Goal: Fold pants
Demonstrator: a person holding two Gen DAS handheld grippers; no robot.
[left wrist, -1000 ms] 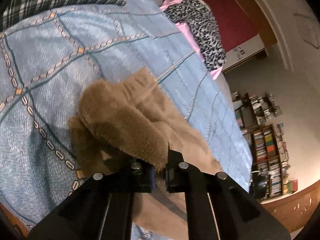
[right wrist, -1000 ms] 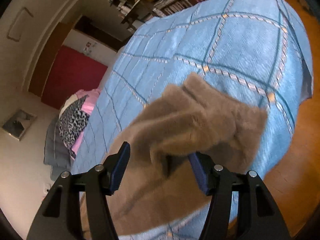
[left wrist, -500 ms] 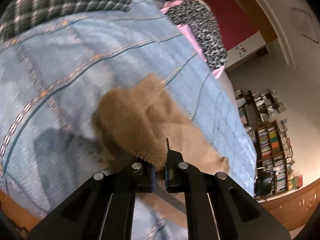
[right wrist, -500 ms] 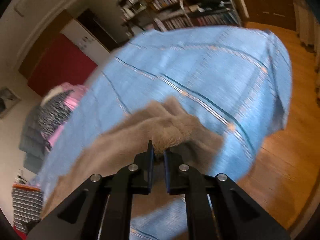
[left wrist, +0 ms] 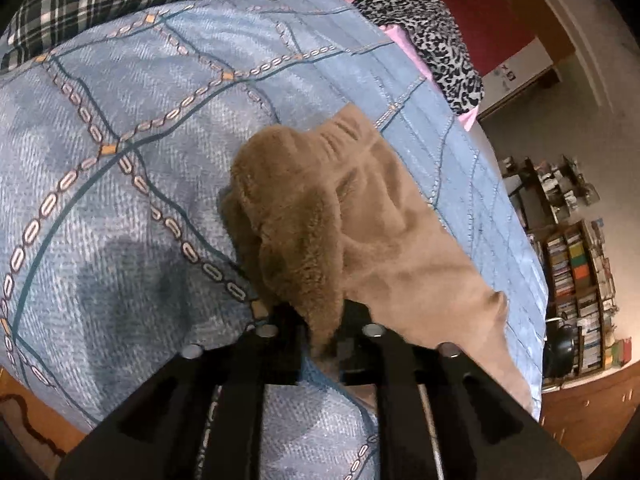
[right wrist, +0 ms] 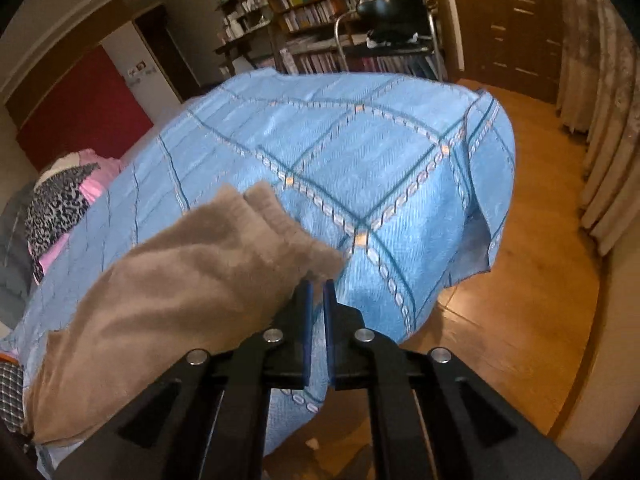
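- The tan fleece pants (left wrist: 360,216) lie rumpled near the foot corner of the bed (left wrist: 120,184), on the blue quilt; no neat fold shows yet.
- Left tongs (left wrist: 320,340) have just been easing apart, a fuzzy flap of the pants between them, apparently lightly pinched.
- Right tongs (right wrist: 316,312) are together, seemingly nipping the waistband (right wrist: 296,236) edge.
- By my reckoning, most folding remains.

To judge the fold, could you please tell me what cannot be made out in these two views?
- Left wrist view: fleece of the pants covers the left tool's pads. Its jaws have just been opening, so grip is unclear.
- Right wrist view: the right tool is shut, but whether it nips the pants' edge is too fine to tell.
- Right wrist view: the pants' far end is cut off by the picture's lower left edge.
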